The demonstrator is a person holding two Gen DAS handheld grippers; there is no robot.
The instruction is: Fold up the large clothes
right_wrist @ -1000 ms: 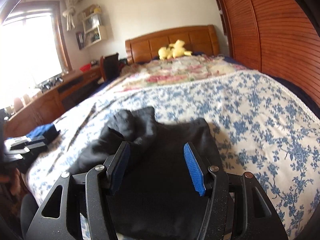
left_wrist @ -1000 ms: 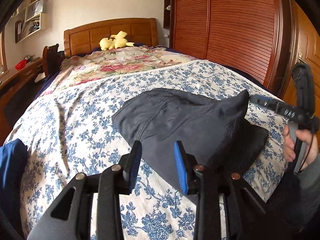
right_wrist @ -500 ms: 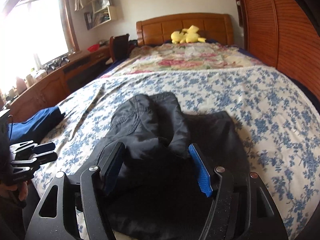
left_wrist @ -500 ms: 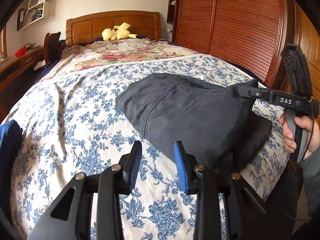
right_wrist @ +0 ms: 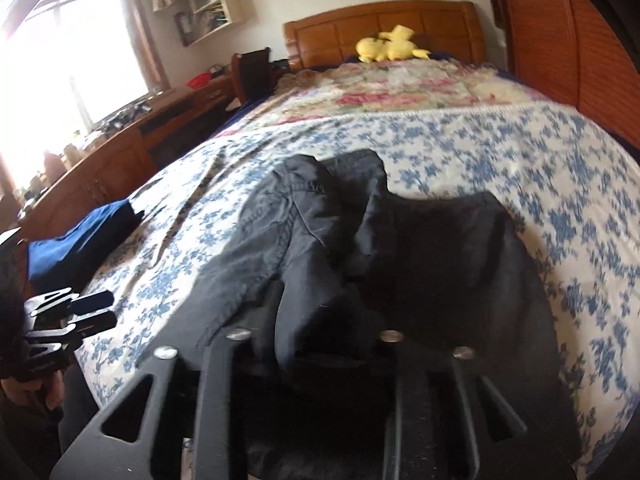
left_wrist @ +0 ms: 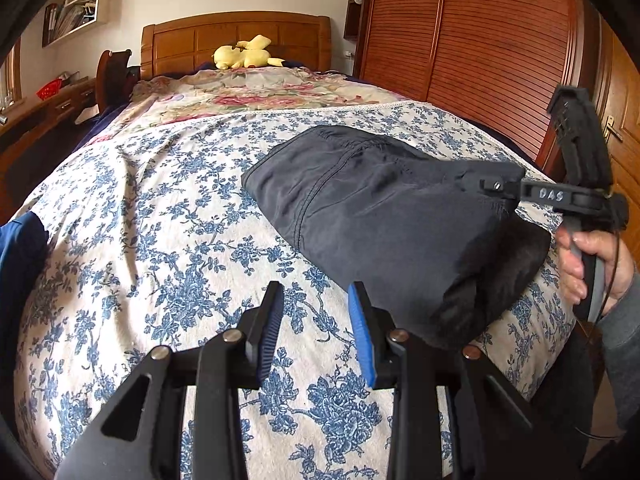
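now the right hand-held gripper (right_wrist: 316, 320) has just closed on the dark garment (left_wrist: 384, 208).

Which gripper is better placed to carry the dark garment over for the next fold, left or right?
Right. The right gripper has just closed on a raised fold of the dark garment; the left gripper hovers over bare floral bedspread, jaws apart, gripping nothing.
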